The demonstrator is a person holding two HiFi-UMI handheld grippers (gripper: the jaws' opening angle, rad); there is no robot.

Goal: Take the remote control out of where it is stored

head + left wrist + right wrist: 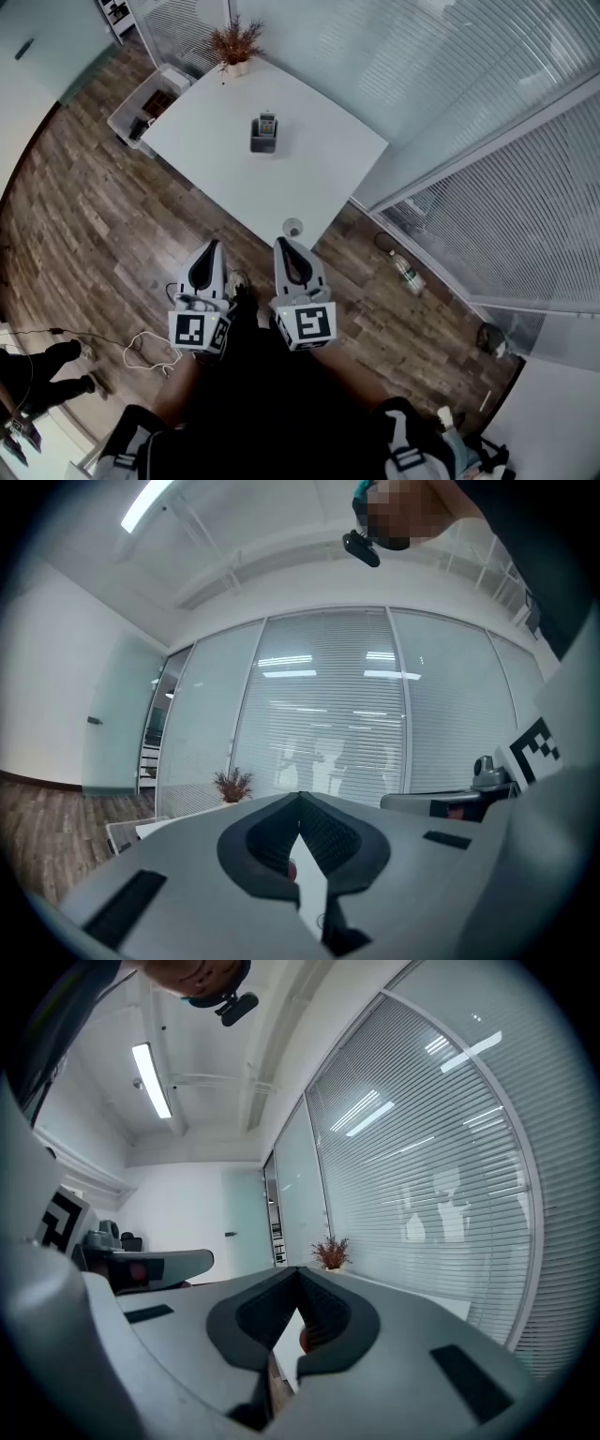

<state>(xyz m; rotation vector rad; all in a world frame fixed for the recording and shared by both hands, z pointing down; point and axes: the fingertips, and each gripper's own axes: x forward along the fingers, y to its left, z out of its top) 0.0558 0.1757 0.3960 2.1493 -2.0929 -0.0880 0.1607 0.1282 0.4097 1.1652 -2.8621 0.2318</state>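
Remote control (pixel 267 123) beyond both closed tools (pixel 210 246) (pixel 282 244)

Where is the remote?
In the head view, the remote stands in a grey holder near the middle of the white table, this side of the plant.

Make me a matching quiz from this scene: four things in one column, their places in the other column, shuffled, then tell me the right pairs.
Things:
1. remote control
2. potted plant
3. bottle
4. small round object

Places:
A. lying on the wood floor
B. near corner of the white table
C. standing in a grey holder mid-table
D. far corner of the table

Pairs: 1-C; 2-D; 3-A; 4-B.
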